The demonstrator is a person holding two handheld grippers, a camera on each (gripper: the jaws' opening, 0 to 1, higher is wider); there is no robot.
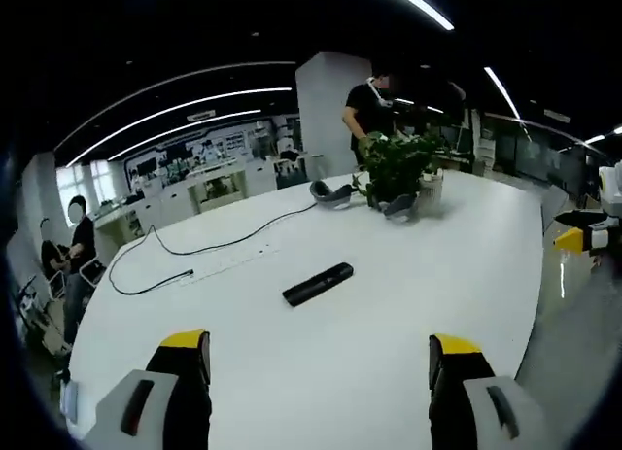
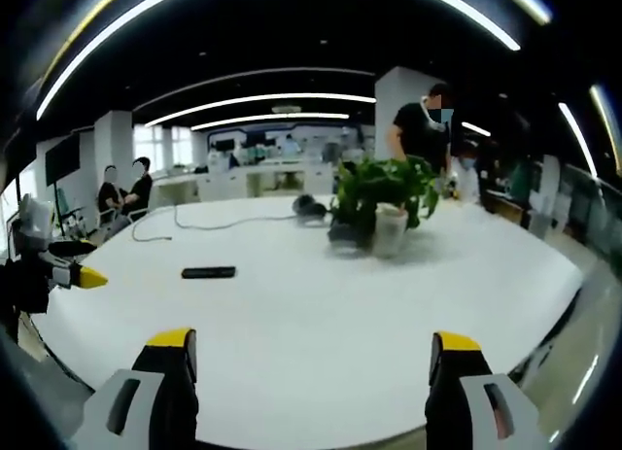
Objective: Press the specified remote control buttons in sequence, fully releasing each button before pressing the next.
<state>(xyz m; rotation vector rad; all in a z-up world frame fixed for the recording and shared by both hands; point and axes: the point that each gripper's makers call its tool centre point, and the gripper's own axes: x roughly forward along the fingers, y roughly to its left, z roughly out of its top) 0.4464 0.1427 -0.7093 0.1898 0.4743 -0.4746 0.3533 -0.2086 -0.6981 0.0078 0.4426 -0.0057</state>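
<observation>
Up close in the left gripper view, the left gripper (image 1: 320,358) has its two yellow-tipped grey jaws spread wide apart with nothing between them, held just above the big round white table (image 1: 389,304). A little past the jaws, alone on the bare tabletop, lies the long black bar-shaped remote control (image 1: 318,284); nothing is touching it. In the right gripper view, the right gripper (image 2: 311,358) also has its jaws spread wide and empty over the table (image 2: 321,314), and the remote control (image 2: 208,272) lies farther off to the left, well apart from them. At the left edge of that view the left gripper (image 2: 73,272) pokes in with a yellow tip. Farther along the table, a thin black cable (image 1: 194,251) curls across the top. Beyond it stands a leafy green plant in a white pot (image 2: 389,202), with a dark grey headset (image 1: 330,191) lying near it. Behind the plant a person in a black shirt (image 1: 367,115) stands by the table. Far back, two people (image 2: 124,192) sit near the bright windows, under long white ceiling lights (image 2: 262,100).
</observation>
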